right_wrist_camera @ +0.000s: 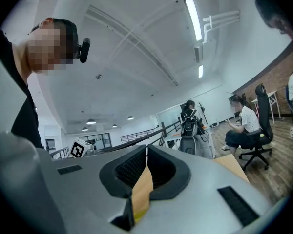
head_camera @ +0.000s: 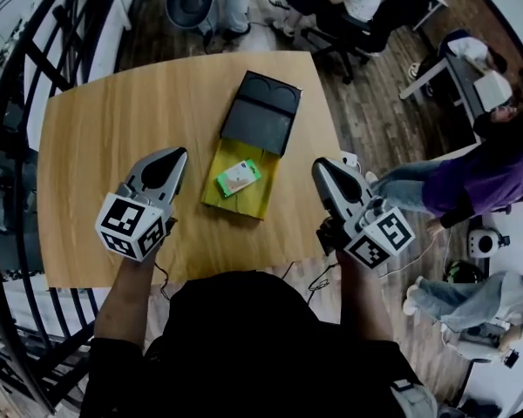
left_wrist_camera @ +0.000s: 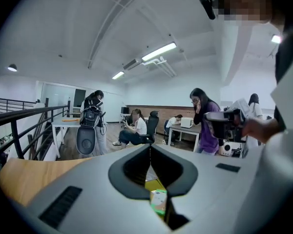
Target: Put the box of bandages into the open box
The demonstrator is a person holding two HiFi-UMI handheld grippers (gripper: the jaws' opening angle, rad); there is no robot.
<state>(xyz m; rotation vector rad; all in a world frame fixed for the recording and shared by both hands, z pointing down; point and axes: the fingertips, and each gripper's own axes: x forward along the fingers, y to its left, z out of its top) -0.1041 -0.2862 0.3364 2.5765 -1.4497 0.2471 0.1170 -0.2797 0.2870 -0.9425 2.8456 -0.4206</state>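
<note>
Seen from the head view, we look down on a wooden table (head_camera: 96,146) with the open box (head_camera: 220,197) near its middle. The box is a shallow yellow tray, and its black lid (head_camera: 260,116) lies flat against the far end of the tray.

The box of bandages (head_camera: 238,178), green and white, lies inside the yellow tray, roughly at its centre and turned at a slant to the tray's sides. No claw touches it.

The left gripper (head_camera: 179,153) is held over the near left part of the table, well apart from the tray, its tip pointing away from the person. In the left gripper view we see its two jaws closed against each other at the tip with nothing between them. Through the small gap lower down we glimpse the yellow tray and the bandage box far beyond.

The right gripper (head_camera: 318,165) is held over the near right edge of the table, just beside the tray's right side. In the right gripper view its jaws also meet at the tip and grip nothing; only the table surface shows through the gap below.

Each gripper carries a cube with square markers (head_camera: 132,225) at its rear.

Beyond the table we note a black railing (head_camera: 9,77) at the left and a person in a purple top (head_camera: 479,181) at the right.
</note>
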